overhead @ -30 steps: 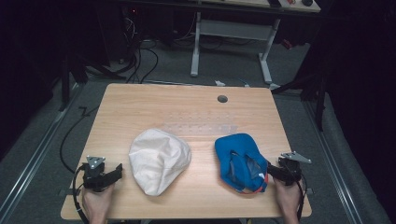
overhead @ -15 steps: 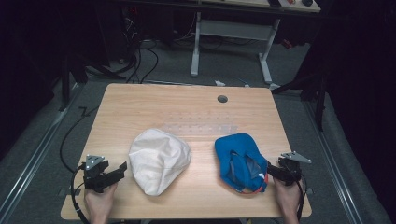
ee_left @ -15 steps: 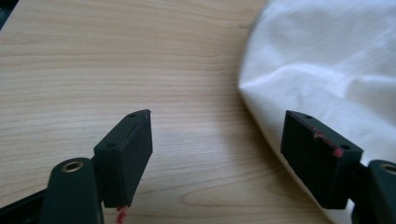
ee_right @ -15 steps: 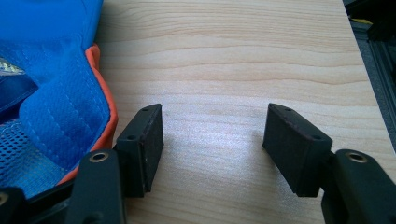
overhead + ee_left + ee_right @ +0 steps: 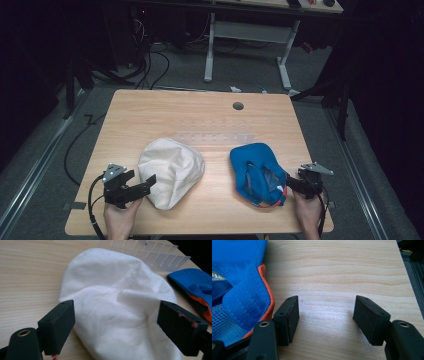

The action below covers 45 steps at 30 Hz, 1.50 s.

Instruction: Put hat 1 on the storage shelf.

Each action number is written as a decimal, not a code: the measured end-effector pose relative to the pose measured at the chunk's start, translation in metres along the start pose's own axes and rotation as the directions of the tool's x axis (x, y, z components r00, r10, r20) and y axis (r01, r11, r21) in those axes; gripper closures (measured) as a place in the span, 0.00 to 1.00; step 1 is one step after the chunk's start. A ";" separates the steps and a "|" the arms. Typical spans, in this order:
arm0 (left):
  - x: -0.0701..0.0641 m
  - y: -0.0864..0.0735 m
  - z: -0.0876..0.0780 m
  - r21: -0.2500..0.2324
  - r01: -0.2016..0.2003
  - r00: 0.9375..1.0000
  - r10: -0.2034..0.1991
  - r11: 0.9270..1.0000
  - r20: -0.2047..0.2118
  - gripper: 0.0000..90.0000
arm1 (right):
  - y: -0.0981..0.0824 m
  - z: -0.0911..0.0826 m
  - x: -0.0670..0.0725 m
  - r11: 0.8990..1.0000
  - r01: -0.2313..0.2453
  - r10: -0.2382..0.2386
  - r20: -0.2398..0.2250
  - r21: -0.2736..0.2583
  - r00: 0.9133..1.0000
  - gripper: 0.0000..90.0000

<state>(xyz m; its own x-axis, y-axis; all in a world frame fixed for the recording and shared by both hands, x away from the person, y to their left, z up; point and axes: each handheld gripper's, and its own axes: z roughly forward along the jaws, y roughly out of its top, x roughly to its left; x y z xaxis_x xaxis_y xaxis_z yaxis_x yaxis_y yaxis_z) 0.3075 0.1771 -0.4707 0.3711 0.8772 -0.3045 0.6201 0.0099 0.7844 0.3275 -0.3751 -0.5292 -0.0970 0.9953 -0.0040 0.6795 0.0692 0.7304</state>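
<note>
Now spread wide and just opened further, left tongs (image 5: pixel 146 183) astride white cap's (image 5: pixel 171 170) near edge on tabletop (image 5: pixel 200 115), not pinching. Right tongs (image 5: pixel 287 182) released beside blue cap (image 5: pixel 252 167). Risk: closing shallow, nipping loose fabric only, letting cap slip or drag.

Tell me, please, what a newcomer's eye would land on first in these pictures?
Probably the bright blue cap with orange trim, lying underside up at the wooden table's near right, beside the open right gripper. Next comes the crumpled white fabric cap at near left, with the left gripper, its jaws just opened wide, at its edge.
</note>
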 end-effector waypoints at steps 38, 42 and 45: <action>-0.034 -0.013 0.091 0.243 0.036 0.999 -0.035 0.969 -0.007 0.23 | 0.000 0.000 0.001 1.000 0.008 -0.008 0.003 0.003 1.000 0.41; -0.031 -0.014 0.089 0.233 0.020 1.000 -0.024 0.972 0.015 0.36 | 0.000 0.000 0.002 1.000 0.007 -0.007 0.002 -0.001 1.000 0.40; -0.029 -0.014 0.089 0.234 0.016 0.999 -0.025 0.972 0.037 0.48 | 0.000 0.000 0.002 1.000 0.009 -0.009 0.001 0.000 1.000 0.40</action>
<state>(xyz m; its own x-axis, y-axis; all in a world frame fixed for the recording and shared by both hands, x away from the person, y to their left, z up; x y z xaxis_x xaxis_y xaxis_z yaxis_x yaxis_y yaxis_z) 0.3494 0.1086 -0.5213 0.3808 0.8585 -0.3436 0.7704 -0.0891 0.6314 0.3274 -0.3729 -0.5296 -0.1021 0.9947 -0.0111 0.6783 0.0778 0.7306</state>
